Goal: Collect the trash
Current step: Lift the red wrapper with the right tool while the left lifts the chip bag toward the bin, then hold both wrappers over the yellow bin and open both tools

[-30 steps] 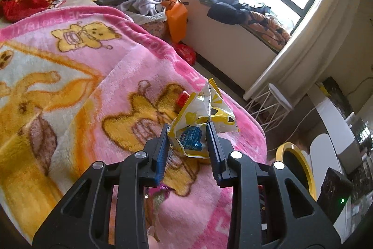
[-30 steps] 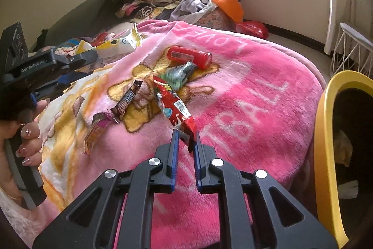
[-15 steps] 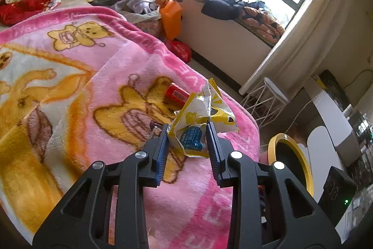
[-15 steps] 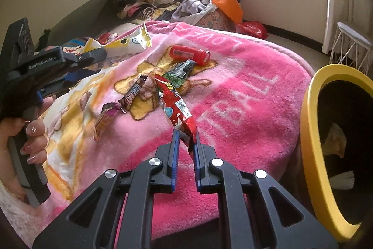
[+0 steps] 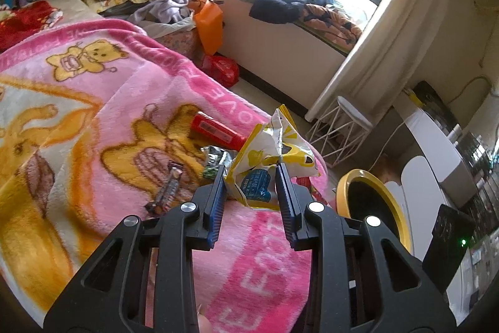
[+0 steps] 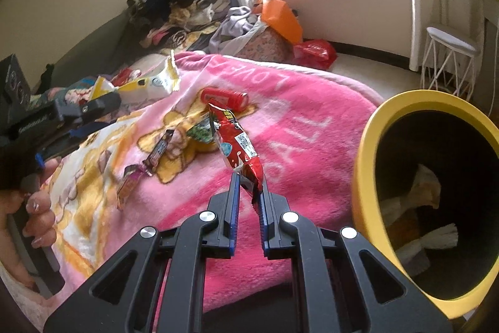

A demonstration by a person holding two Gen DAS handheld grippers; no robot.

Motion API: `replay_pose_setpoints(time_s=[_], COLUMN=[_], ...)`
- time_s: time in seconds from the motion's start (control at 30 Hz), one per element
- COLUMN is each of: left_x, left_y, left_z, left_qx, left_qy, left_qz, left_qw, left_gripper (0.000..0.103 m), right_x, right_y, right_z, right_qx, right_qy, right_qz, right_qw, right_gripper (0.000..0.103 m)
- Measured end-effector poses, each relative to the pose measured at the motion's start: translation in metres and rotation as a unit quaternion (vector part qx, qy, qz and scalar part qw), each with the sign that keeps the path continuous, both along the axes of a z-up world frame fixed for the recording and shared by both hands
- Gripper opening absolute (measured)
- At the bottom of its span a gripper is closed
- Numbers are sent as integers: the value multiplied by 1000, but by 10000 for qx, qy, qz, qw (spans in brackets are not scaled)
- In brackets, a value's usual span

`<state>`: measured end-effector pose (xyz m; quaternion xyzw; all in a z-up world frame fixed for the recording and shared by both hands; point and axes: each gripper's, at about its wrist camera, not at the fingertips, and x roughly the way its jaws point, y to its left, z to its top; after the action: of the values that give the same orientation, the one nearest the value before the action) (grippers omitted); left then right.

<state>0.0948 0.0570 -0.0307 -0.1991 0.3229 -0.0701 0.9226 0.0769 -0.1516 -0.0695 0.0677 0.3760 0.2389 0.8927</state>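
Note:
My left gripper is shut on a crumpled yellow and white snack bag, held above the pink blanket. It also shows in the right wrist view. My right gripper is shut on a red snack wrapper, lifted off the blanket to the left of the yellow bin. The bin holds white and brown scraps. On the blanket lie a red tube, a green wrapper, a dark candy bar wrapper and a purple wrapper.
Piles of clothes lie at the back of the bed. An orange bag and a red bag sit on the floor by the window ledge. A white wire stool stands beyond the bin.
Both grippers have moved right toward the yellow bin with their wrappers. The red wrapper has risen off the blanket. The bin now fills more of the right wrist view.

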Motion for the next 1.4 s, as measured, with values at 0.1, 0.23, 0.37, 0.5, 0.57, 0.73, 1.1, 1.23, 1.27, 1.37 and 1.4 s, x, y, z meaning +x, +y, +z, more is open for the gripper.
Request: replay_pose_setpoints(time_s=[0.1,0.23,0.37,0.5,0.57,0.73,1.1,1.23,1.27,1.37,1.4], left_x=[-1,-2,-3,-4,-4,-6,-8,-8,-8,-7,-8], left_y=[-8,-19,-30,-42,-48,-61,-83,-89,-91,-96,-98], left_z=[3,7,10,13,15,17,20,20,20,19,19], left_qx=[27,66,89,128,158,208,257,273,276,292,293], left_qy=[-33,-67,-100,-151,-173,-207,-247,-252,-256,-259,-260], left_qz=[-85,-200,-307,-431,-483,-605,-845,-922,-939,-1008,-1025], left_qw=[10000,9998,9994,9989,9986,9977,9958,9950,9949,9941,9940], left_gripper=[25,25,25,25,25,25,25,25,25,25,25], right_x=[1,0,0,-1,-2,-3,-6,-7,-7,-7,-7], right_y=[-7,-19,-30,-43,-48,-64,-90,-97,-99,-104,-106], right_z=[3,6,9,11,12,14,16,17,17,16,15], right_qx=[31,67,91,129,154,216,245,249,251,263,267], right_qy=[-35,-90,-128,-152,-164,-184,-250,-264,-264,-265,-264], right_qz=[-101,-245,-397,-547,-632,-817,-1147,-1245,-1266,-1332,-1349], right_qw=[9999,9996,9991,9983,9977,9963,9928,9916,9913,9904,9901], right_gripper=[11,11,11,11,11,11,11,11,11,11,11])
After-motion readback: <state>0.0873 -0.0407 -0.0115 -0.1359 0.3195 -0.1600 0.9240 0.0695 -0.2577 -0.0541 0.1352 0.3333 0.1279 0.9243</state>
